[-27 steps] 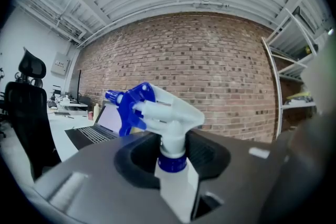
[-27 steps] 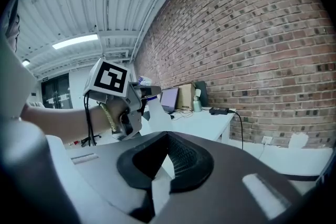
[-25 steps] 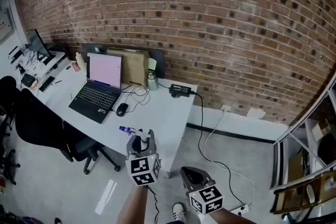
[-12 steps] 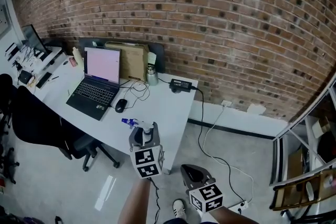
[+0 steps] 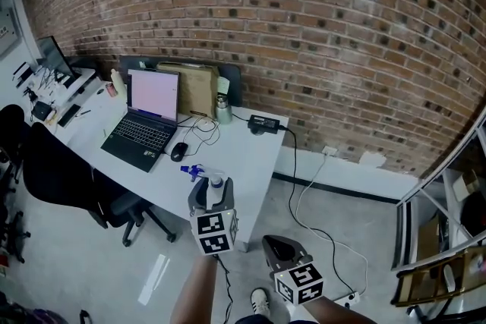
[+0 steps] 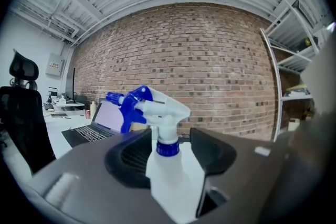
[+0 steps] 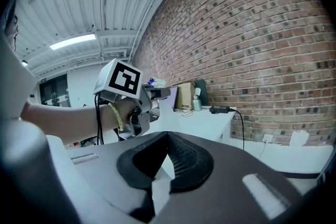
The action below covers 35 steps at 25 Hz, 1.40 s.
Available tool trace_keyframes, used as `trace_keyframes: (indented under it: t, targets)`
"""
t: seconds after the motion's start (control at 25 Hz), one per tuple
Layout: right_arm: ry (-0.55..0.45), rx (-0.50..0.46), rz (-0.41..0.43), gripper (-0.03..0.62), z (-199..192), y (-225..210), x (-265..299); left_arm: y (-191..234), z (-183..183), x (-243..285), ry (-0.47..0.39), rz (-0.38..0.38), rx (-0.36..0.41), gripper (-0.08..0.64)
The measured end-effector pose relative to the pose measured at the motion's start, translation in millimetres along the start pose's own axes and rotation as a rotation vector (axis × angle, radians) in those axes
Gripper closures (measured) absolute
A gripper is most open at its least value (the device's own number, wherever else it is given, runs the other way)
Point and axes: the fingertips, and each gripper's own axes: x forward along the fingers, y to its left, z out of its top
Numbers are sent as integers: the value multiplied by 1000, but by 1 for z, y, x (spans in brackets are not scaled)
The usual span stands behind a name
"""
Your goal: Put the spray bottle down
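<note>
In the head view, the left gripper [image 5: 210, 196] is held over the near edge of the white desk [image 5: 239, 144], with the spray bottle [image 5: 203, 174] in its jaws. The bottle's blue trigger head points left, toward the mouse [image 5: 179, 152] and the open laptop [image 5: 144, 116]. Whether the bottle's base touches the desk cannot be told. The right gripper [image 5: 282, 249] hangs lower right, off the desk.

In the left gripper view, both jaws clamp the bottle's white body. Its long axis stands upright and the nozzle aims left, toward the laptop.

In the right gripper view, the right gripper's jaws are pressed together with nothing between them. The left gripper sits raised beside the desk, and the nozzle just shows past it.
</note>
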Motion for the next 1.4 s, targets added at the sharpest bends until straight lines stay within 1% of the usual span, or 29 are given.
trace_keyframes:
  t: [0.12,0.16,0.28,0.36,0.48,0.6,0.68,0.8,0.92,1.08,1.4]
  targets:
    - [-19,-8,10,592,7,3,-5,2,0,-20,-5,15,-29,338]
    - [-25,-10,13,592,9,5,-7,1,-1,-31,-7,20,-47,350]
    - [-36,-16,23,592,11,11,-18,-3,-8,-68,-8,57,-107,461]
    - [-46,-23,34,593,12,17,-26,-8,-13,-97,-12,83,-142,550]
    - [-67,-29,48,592,11,24,-43,-24,-19,-142,-26,89,-167,552]
    - [-79,-44,64,592,8,33,-63,-39,-25,-185,-23,101,-161,552]
    - [-76,-66,74,593,4,41,-75,-48,-29,-207,-14,106,-155,553]
    - [-50,-100,98,594,-8,54,-91,-59,-36,-234,-1,111,-176,554]
    - [-33,-95,124,594,-18,64,-104,-66,-41,-255,3,122,-181,554]
    - [-42,-108,140,594,-23,74,-122,-72,-45,-276,4,130,-199,554]
    - [-41,-126,153,594,-32,83,-142,-80,-48,-298,2,141,-196,554]
